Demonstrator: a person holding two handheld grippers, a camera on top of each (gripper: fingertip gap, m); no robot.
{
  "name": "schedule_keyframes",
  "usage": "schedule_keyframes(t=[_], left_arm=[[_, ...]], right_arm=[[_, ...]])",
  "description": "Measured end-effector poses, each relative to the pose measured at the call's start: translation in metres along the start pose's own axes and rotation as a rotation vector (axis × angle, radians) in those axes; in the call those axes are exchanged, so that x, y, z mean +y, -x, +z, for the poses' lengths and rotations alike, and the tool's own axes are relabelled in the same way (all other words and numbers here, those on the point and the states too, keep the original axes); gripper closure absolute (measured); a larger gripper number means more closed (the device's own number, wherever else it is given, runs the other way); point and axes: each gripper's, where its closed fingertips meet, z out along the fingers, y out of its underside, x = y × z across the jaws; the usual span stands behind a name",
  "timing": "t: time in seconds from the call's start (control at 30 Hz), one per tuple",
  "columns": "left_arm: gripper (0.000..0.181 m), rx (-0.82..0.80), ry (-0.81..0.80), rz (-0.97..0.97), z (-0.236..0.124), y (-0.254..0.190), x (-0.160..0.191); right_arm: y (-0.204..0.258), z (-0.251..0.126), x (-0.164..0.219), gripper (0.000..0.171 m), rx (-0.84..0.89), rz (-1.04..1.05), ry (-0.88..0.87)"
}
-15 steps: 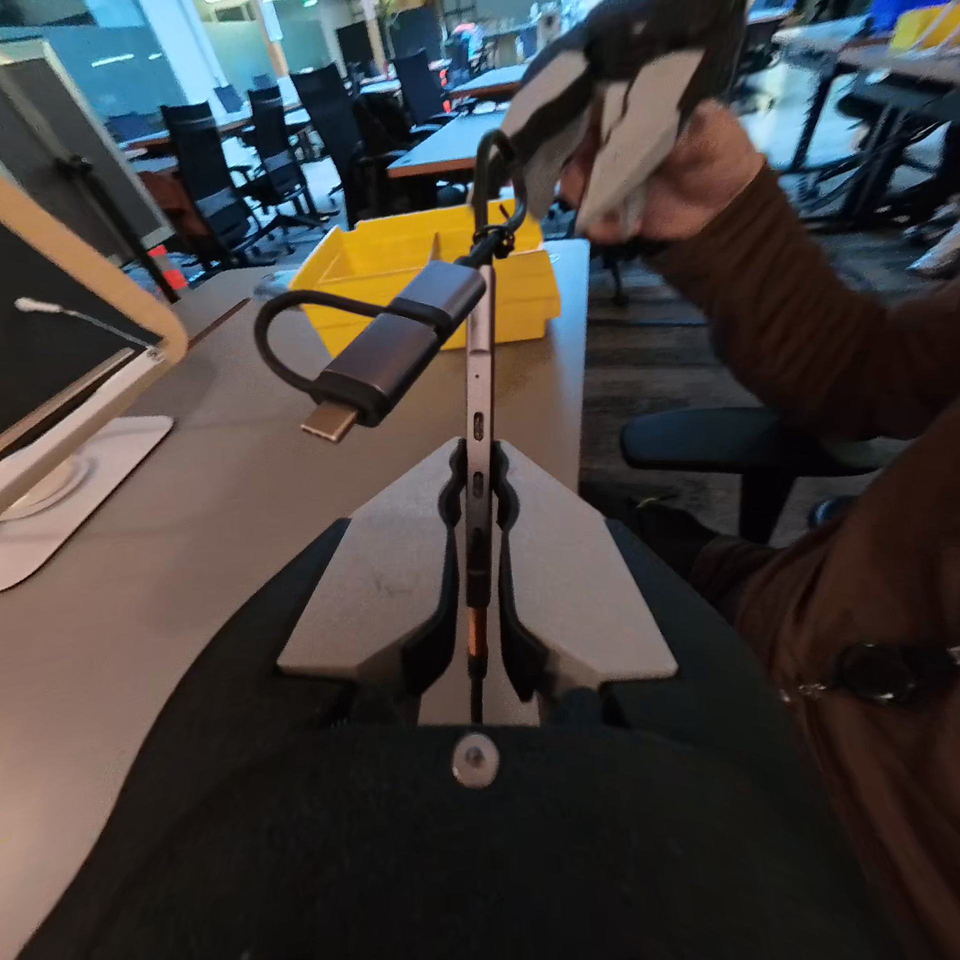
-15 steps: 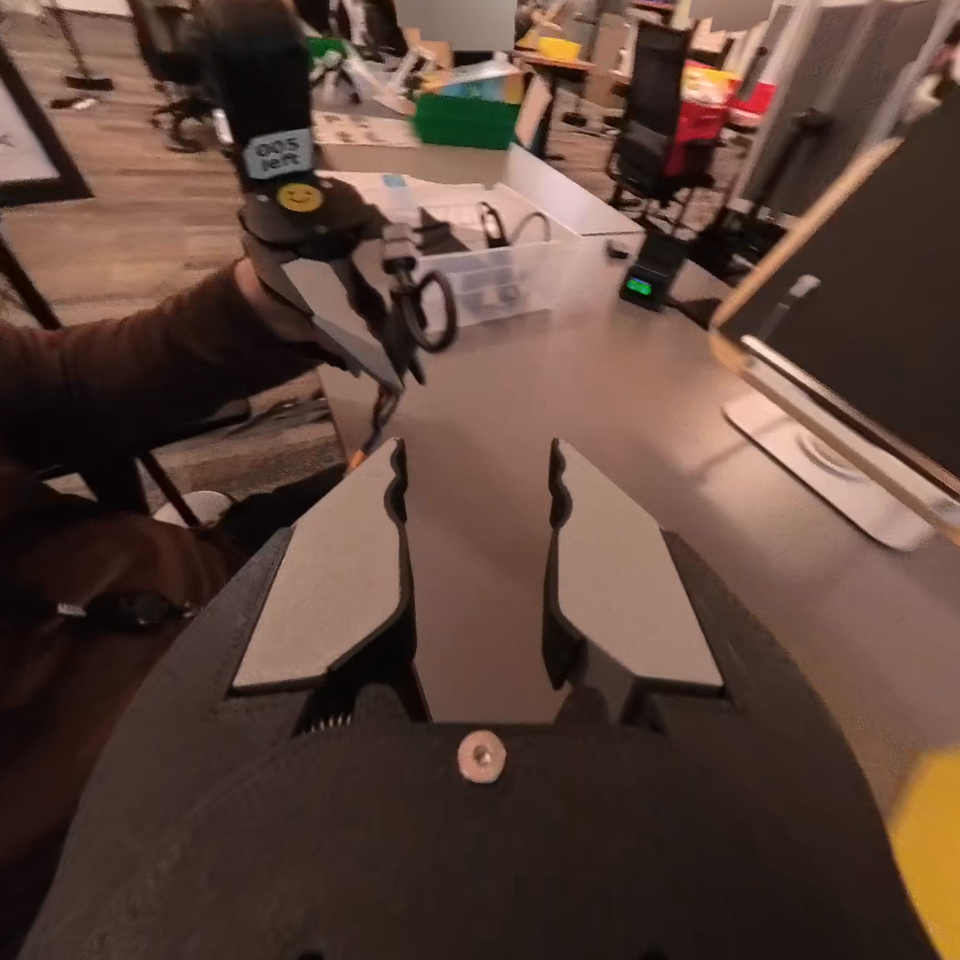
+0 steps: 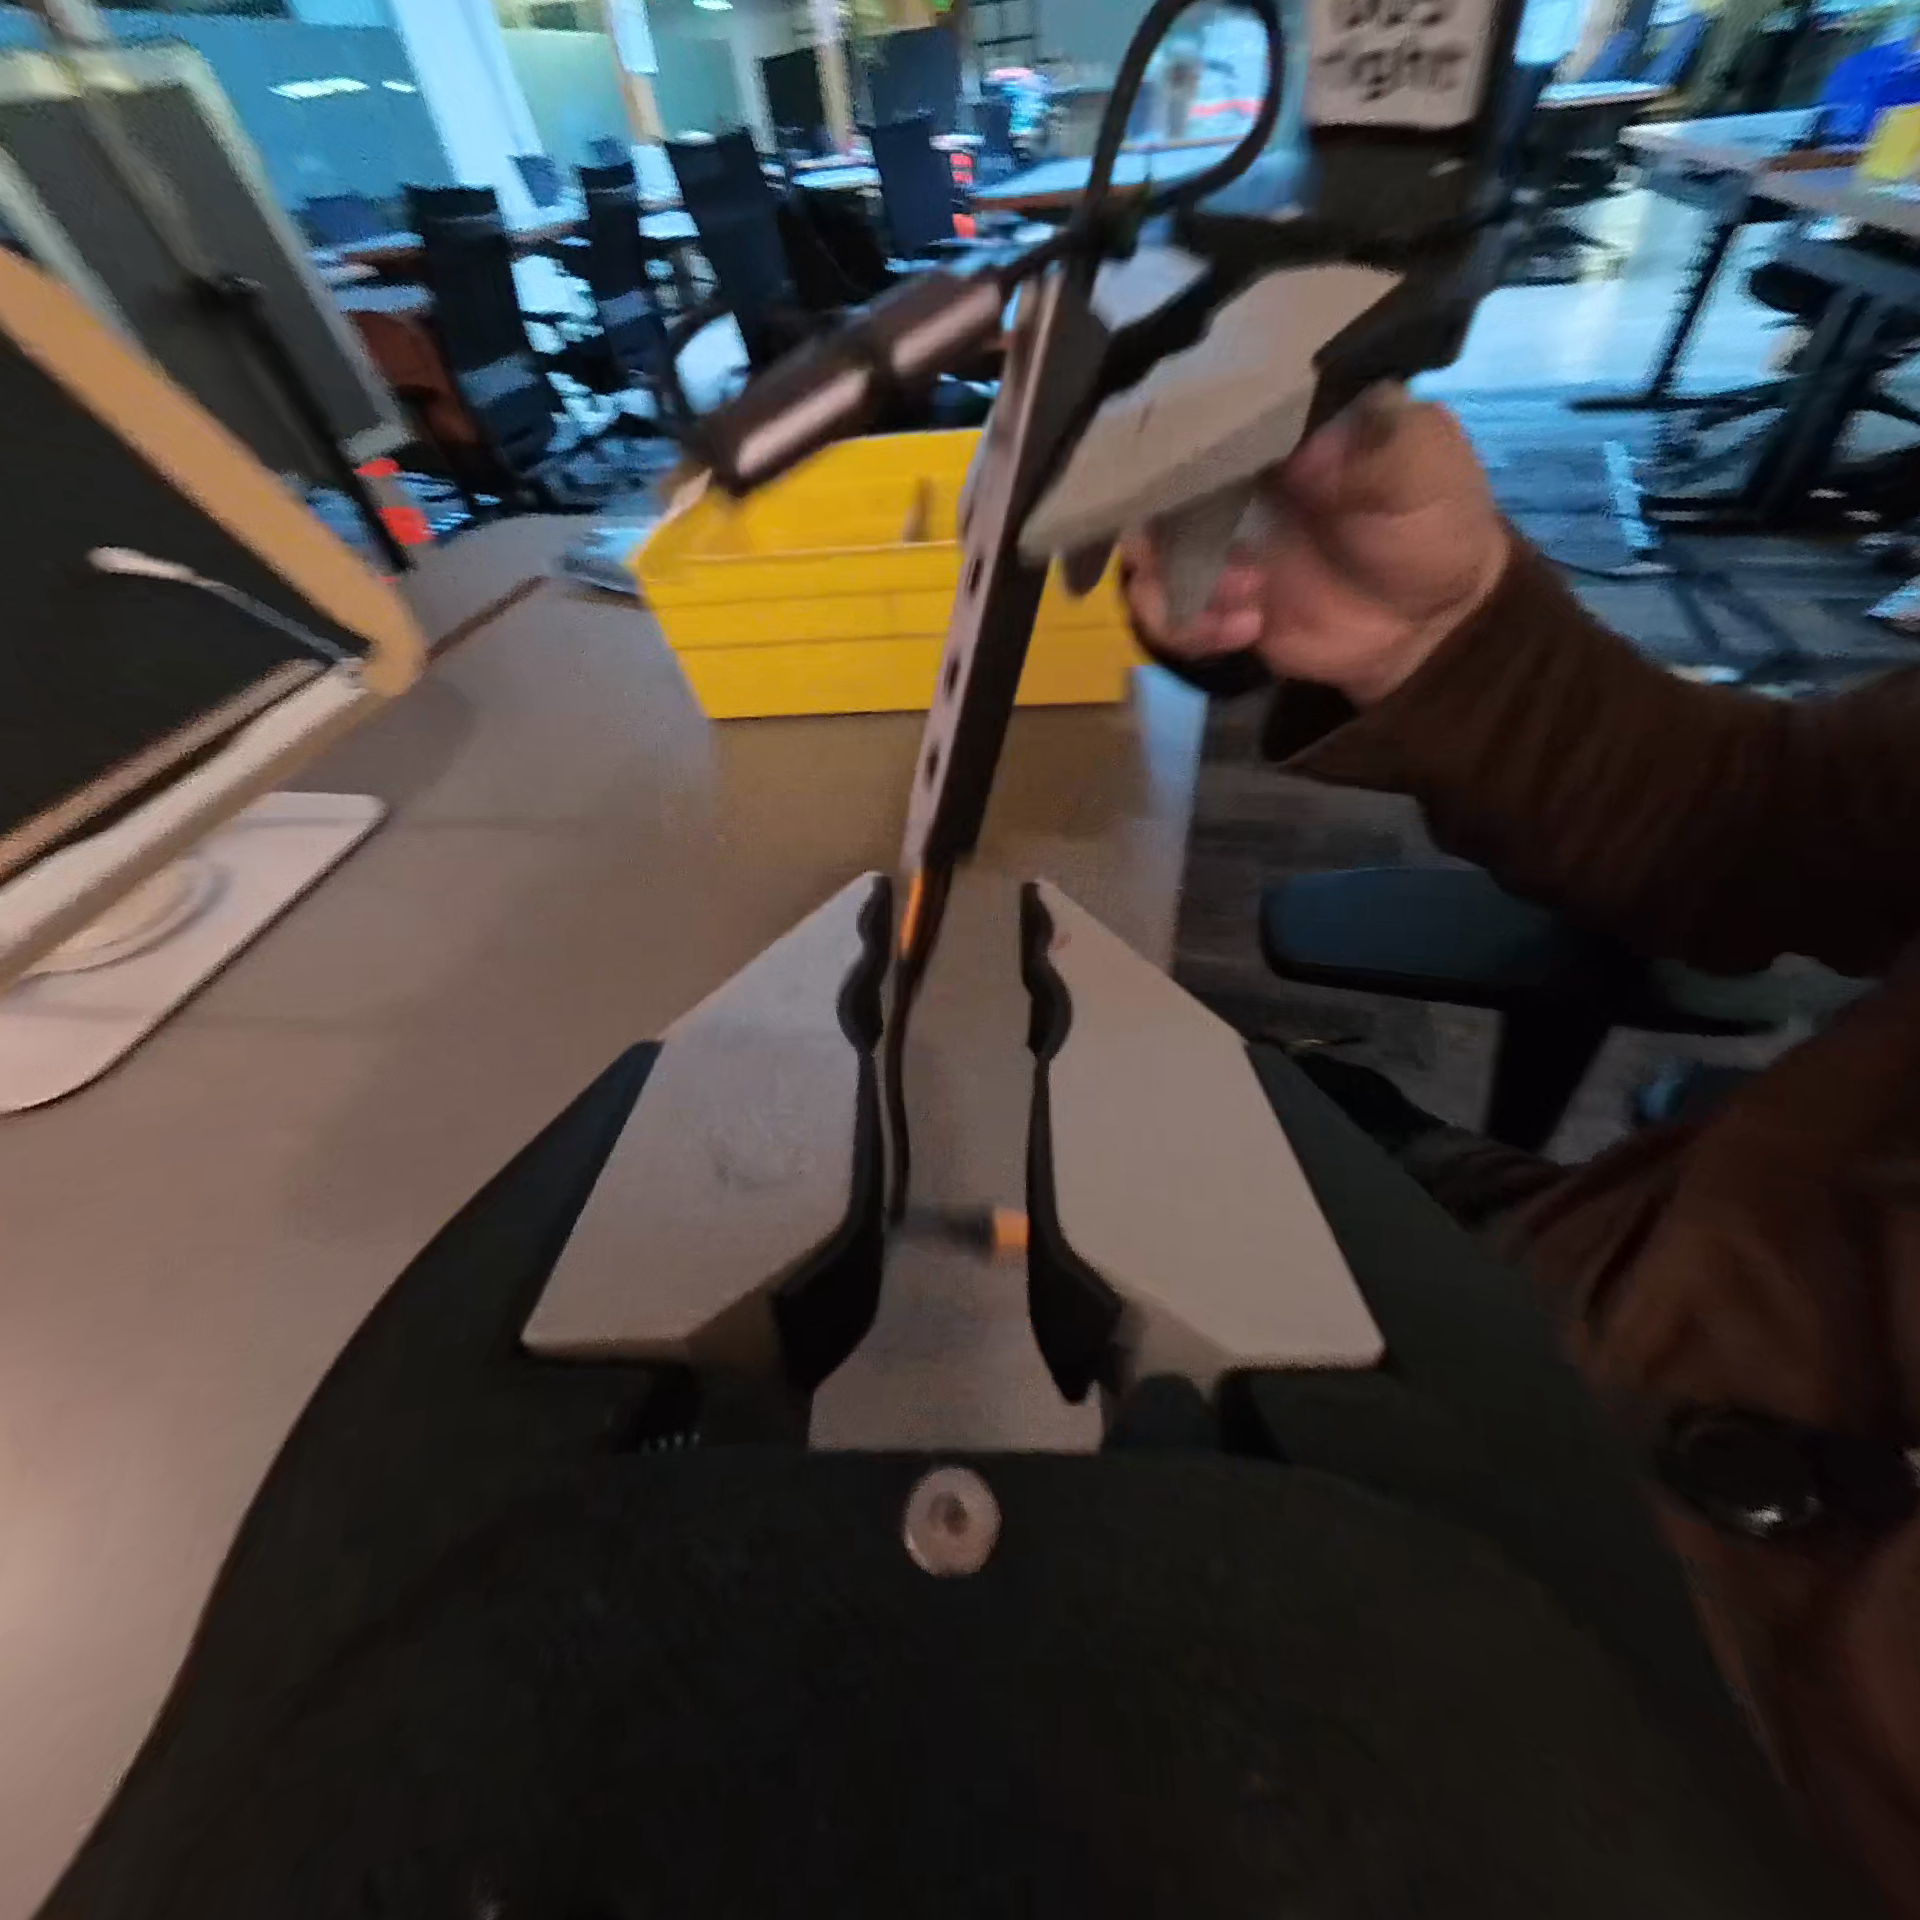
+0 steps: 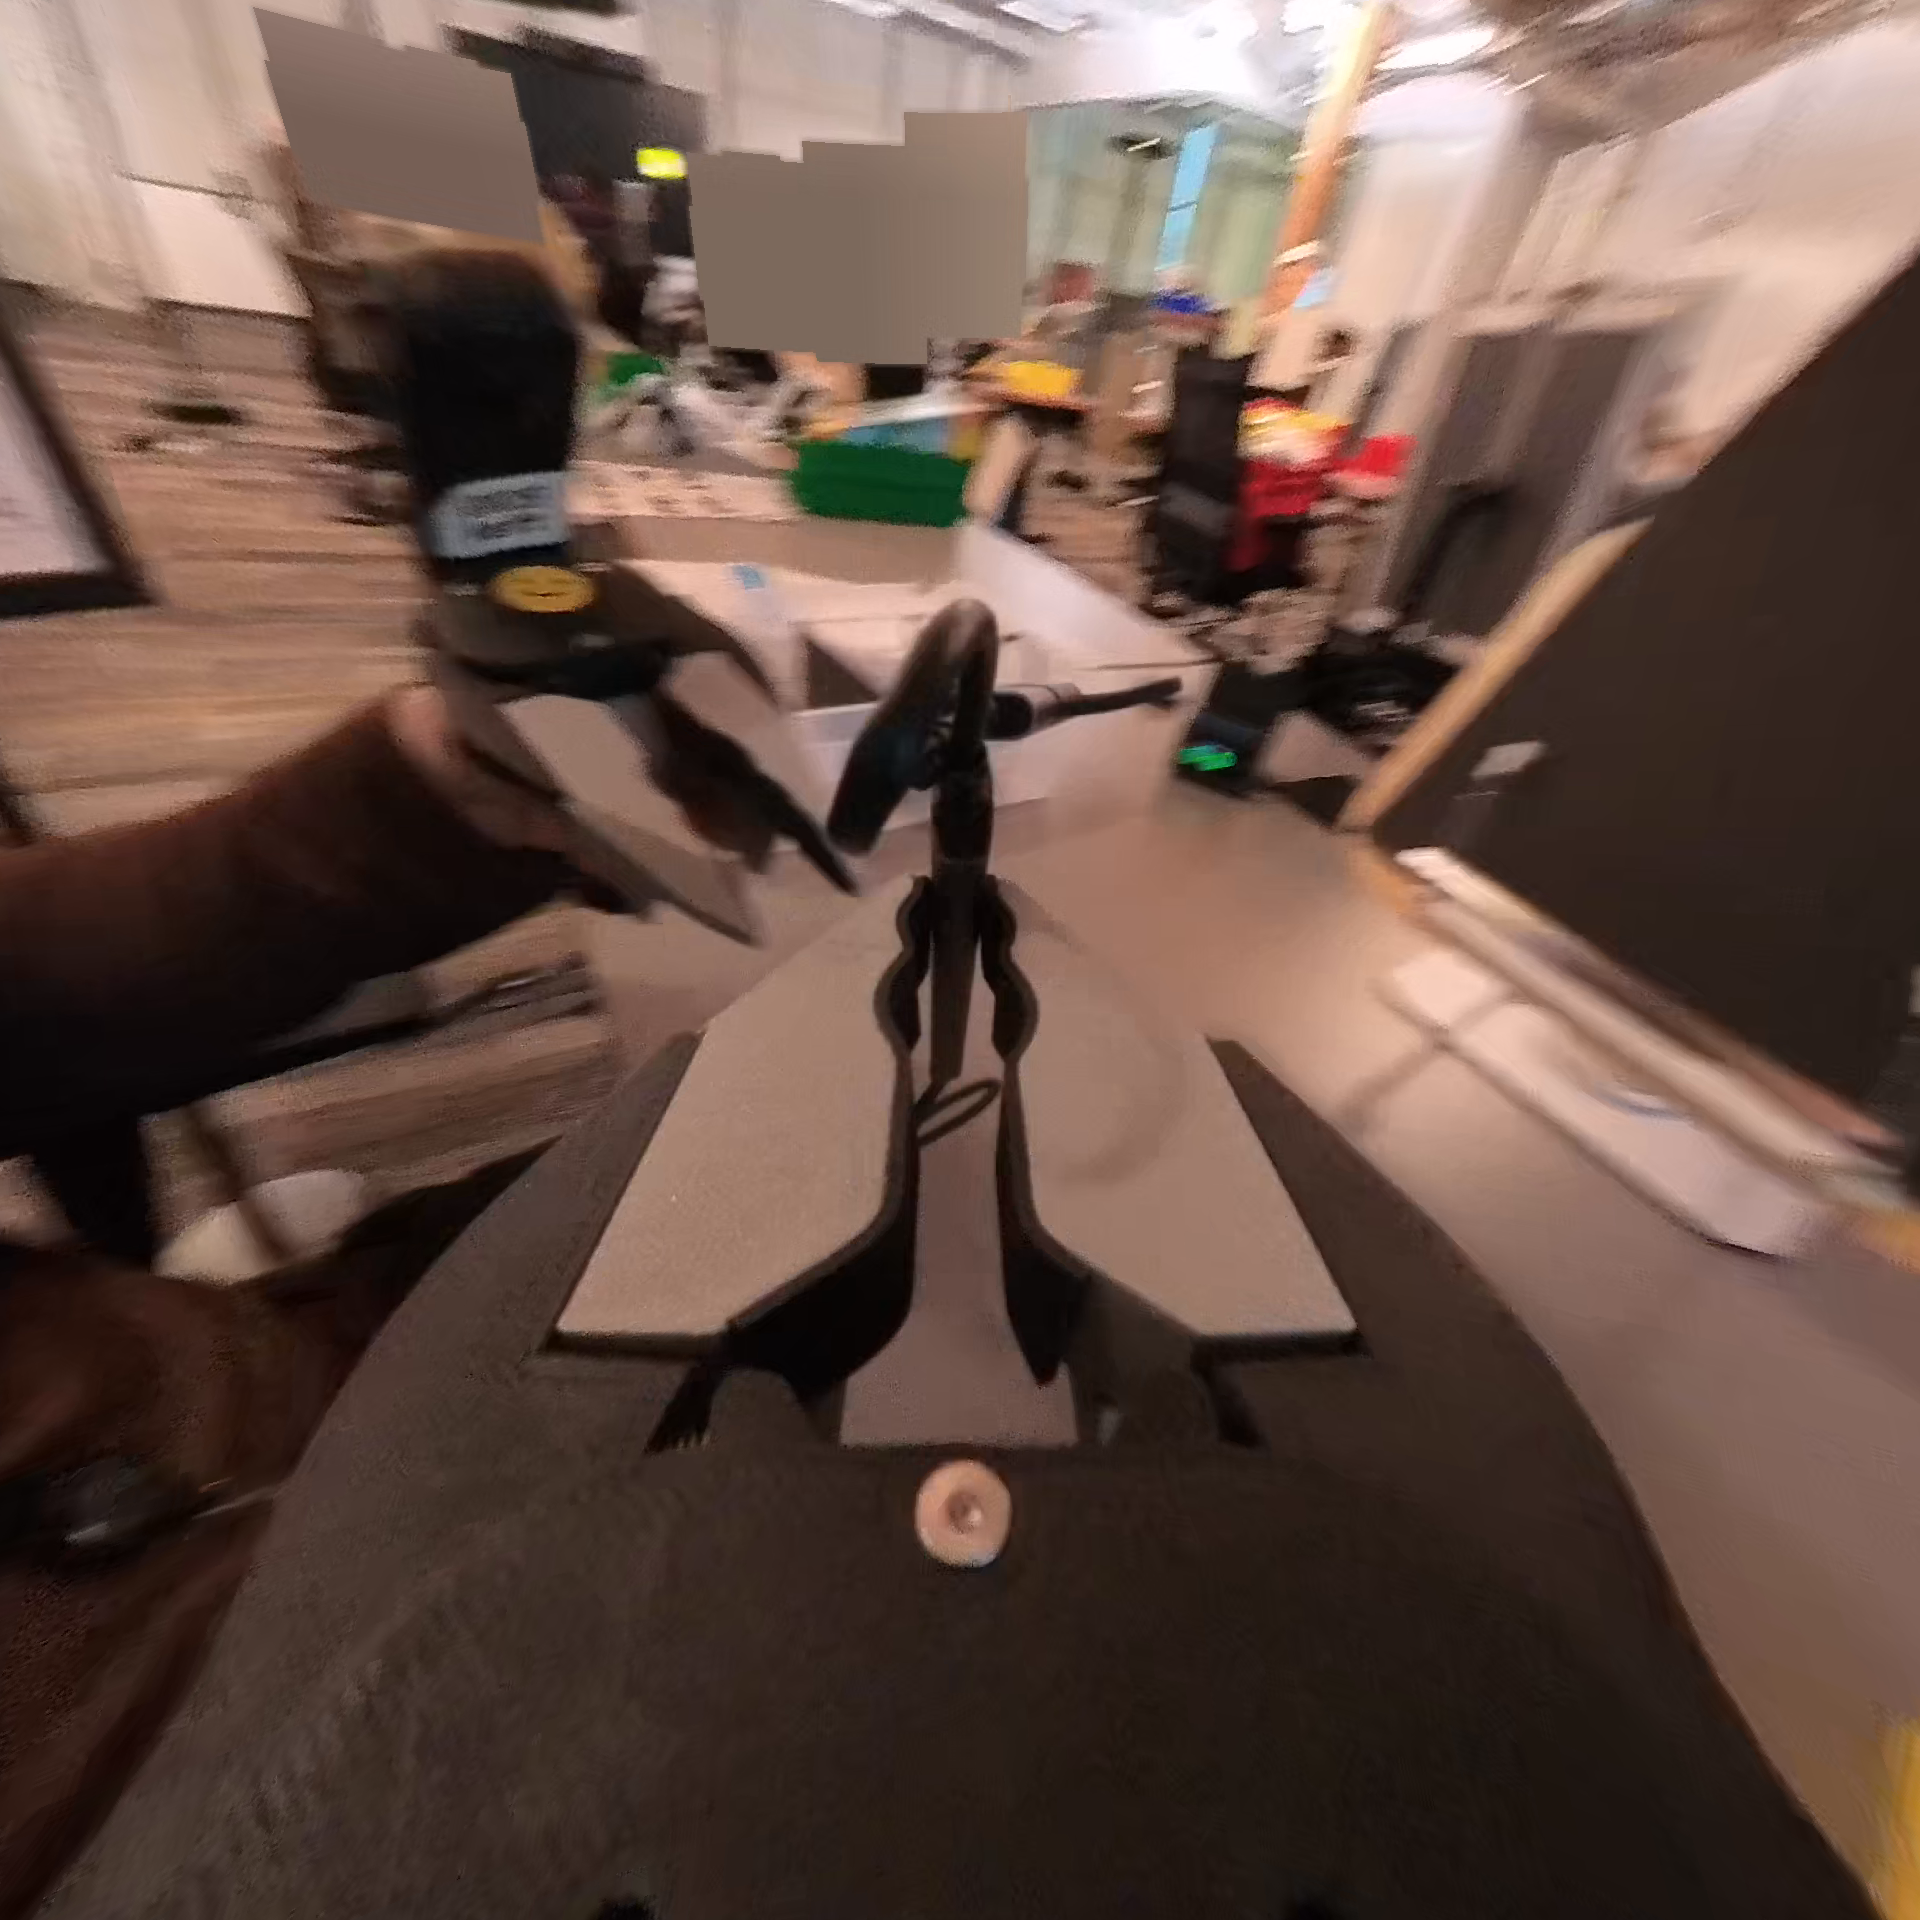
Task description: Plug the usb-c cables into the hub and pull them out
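A slim dark hub (image 3: 971, 644) hangs tilted in the air over the grey table (image 3: 468, 935). My right gripper (image 3: 1060, 416) is shut on its upper part. In the right wrist view the hub (image 4: 954, 831) stands edge-on between my right gripper's (image 4: 951, 909) closed fingers. My left gripper (image 3: 954, 904) is open just under the hub's lower end. A thin black cable with an orange collar (image 3: 906, 935) runs down from the hub through the gap between my left fingers. The hub's own lead loops above and ends in a dark adapter plug (image 3: 831, 395). The left gripper (image 4: 795, 899) shows blurred at the left.
A yellow bin (image 3: 862, 603) stands at the table's far end. A monitor on a white foot (image 3: 156, 582) stands at the left; it fills the right of the right wrist view (image 4: 1714, 779). A white tray (image 4: 1039, 623) lies beyond. The person's sleeve (image 3: 1610, 748) and a chair seat (image 3: 1403, 935) are at the right. Tip to tip, the grippers are about 8 centimetres apart.
My left gripper has opened and let go of the hub. My right gripper has shut on the hub's upper part, and the hub is now higher and tilted.
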Motion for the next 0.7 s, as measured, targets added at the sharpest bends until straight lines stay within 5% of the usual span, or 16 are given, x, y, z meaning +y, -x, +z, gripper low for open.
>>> schedule_keyframes(t=[0.27,0.4,0.53,0.7], left_arm=[[0.149,-0.16,-0.132,-0.069,-0.055,0.039,-0.024],[0.149,-0.176,-0.135,-0.067,-0.062,0.044,-0.024],[0.148,-0.202,-0.11,-0.038,-0.064,0.044,-0.022],[0.145,-0.279,-0.124,-0.021,-0.084,0.055,-0.027]], right_arm=[[-0.134,-0.136,-0.112,0.165,0.678,-0.293,-0.024],[-0.199,-0.182,-0.126,0.165,0.93,-0.391,0.087],[-0.261,-0.18,-0.073,0.165,0.926,-0.42,0.213],[-0.336,-0.181,0.064,0.164,0.887,-0.403,0.641]])
